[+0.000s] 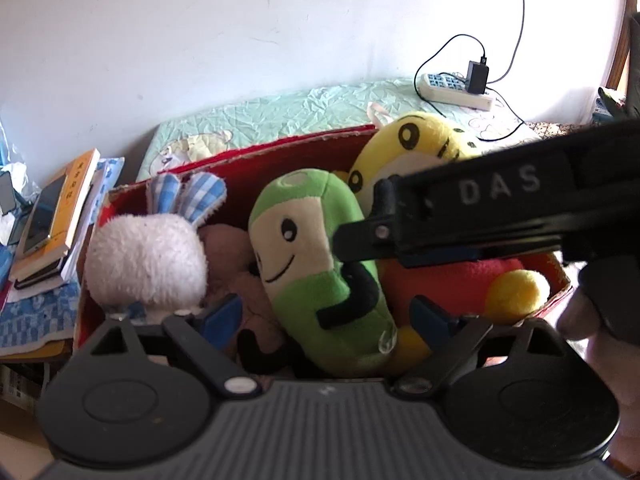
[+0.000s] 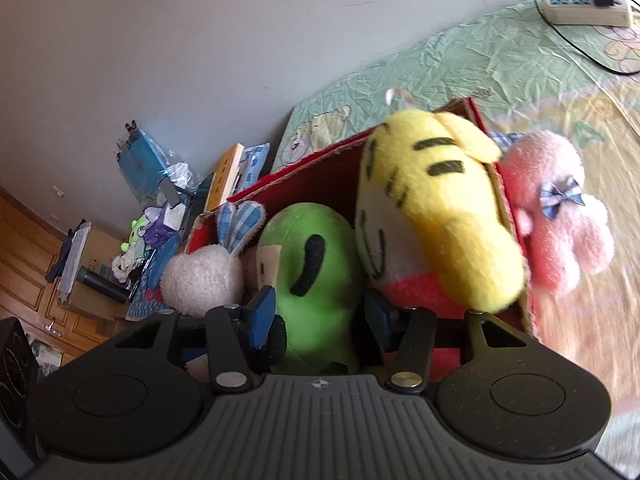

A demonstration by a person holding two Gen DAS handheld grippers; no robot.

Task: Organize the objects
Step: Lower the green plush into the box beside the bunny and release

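Nearest, the left gripper (image 1: 326, 314) is seen with its jaws spread wide on either side of the green plush (image 1: 316, 264); the blue pads (image 1: 224, 314) stand clear of the fabric, so nothing is gripped. The green plush lies tilted in the middle of the red cardboard box (image 1: 256, 152), face up, one black arm curled across its body. In the right wrist view the right gripper (image 2: 320, 320) is closed on the lower end of the same green plush (image 2: 316, 280), both pads pressed into it. Seen from the left wrist, the right gripper's black body (image 1: 500, 216) crosses the upper right of the view, a finger tip reaching the green plush's side. Left of the green plush, a white fluffy plush (image 1: 146, 260) with blue checked ears is packed into the box, with a brownish plush (image 1: 232, 256) wedged between the two. To the right a yellow plush (image 1: 412, 148) with black markings stands over a red and yellow part (image 1: 460, 284), leaning on the box's far corner. Outside the box wall, a pink plush (image 2: 560, 216) with a blue bow is noted on the bed. Further back, a green patterned sheet (image 1: 288, 112) covers the bed, and a white power strip (image 1: 456, 88) with a black charger rests near the wall. A stack of books (image 1: 60, 216) lies beside the box at far left.
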